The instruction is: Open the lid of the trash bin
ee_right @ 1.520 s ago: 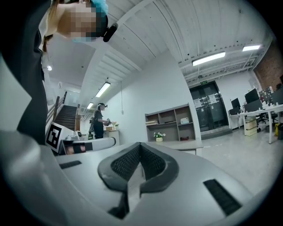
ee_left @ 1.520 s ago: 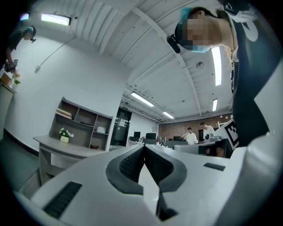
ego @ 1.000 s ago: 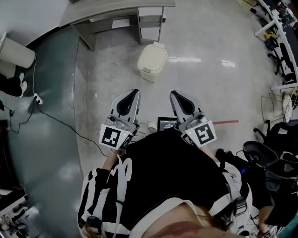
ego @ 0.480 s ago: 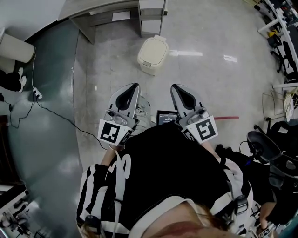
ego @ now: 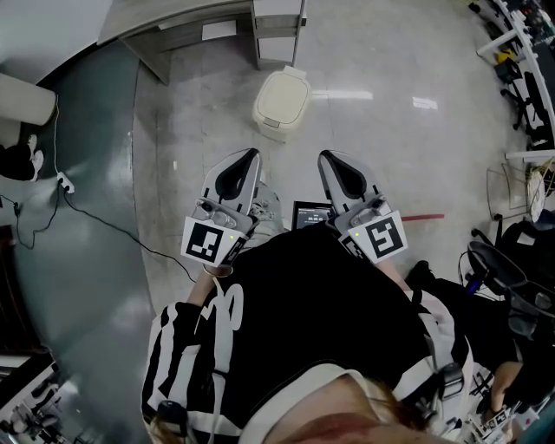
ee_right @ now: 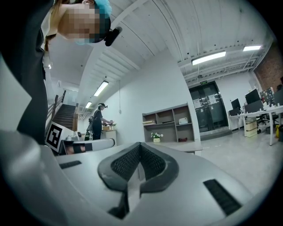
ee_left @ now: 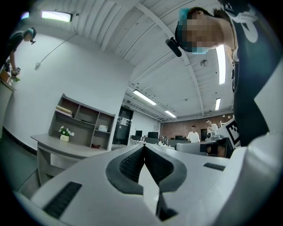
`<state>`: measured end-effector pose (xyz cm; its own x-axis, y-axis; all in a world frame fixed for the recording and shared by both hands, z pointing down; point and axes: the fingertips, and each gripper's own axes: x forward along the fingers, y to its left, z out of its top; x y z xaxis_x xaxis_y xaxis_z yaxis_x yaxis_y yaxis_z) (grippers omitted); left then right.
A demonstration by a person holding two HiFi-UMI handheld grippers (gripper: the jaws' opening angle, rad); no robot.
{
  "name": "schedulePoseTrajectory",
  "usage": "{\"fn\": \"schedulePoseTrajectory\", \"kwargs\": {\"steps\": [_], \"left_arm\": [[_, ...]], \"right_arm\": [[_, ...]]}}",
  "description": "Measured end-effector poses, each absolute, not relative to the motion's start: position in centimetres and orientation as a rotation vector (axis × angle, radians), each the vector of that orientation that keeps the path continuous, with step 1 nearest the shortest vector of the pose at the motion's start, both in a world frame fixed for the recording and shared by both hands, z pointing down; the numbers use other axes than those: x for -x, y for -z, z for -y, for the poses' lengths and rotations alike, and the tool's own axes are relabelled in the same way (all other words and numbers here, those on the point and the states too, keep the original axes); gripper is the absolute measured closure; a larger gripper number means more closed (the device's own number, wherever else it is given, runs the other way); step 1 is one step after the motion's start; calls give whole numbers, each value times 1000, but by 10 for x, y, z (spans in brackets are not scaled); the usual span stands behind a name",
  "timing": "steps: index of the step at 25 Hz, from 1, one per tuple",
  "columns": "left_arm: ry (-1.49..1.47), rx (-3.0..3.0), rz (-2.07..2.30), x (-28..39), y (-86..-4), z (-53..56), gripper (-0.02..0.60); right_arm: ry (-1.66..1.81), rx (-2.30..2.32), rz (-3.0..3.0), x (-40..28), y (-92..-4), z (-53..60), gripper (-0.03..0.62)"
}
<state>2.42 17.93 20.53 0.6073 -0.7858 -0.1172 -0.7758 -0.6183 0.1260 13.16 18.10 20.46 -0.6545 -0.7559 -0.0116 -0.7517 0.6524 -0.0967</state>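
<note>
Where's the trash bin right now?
In the head view the trash bin stands on the floor, top centre, lid shut, ahead of the left tool and right tool, just before the grey desk.

The trash bin [ego: 282, 104] is cream; the floor [ego: 390, 156] is glossy pale grey with a red strip [ego: 423, 218]. The left gripper [ego: 250, 158] and right gripper [ego: 326, 159] are white with black pads. The person's shirt [ego: 312, 312] is black, white-striped at the sleeves.

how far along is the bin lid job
Done: nothing yet; the trash bin stands ahead on the floor, its lid down. In hand: nothing; the left gripper and right gripper are shut, empty, well short of it. Left: reach the bin, lift the lid.
</note>
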Motion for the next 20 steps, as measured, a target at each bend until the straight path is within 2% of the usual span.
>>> {"fn": "schedulePoseTrajectory", "kwargs": {"steps": [20], "left_arm": [[249,-2770,1283,-1,-206,-70,577]], "right_arm": [[141,1351,-2772,-110,-203,-78,589]]}}
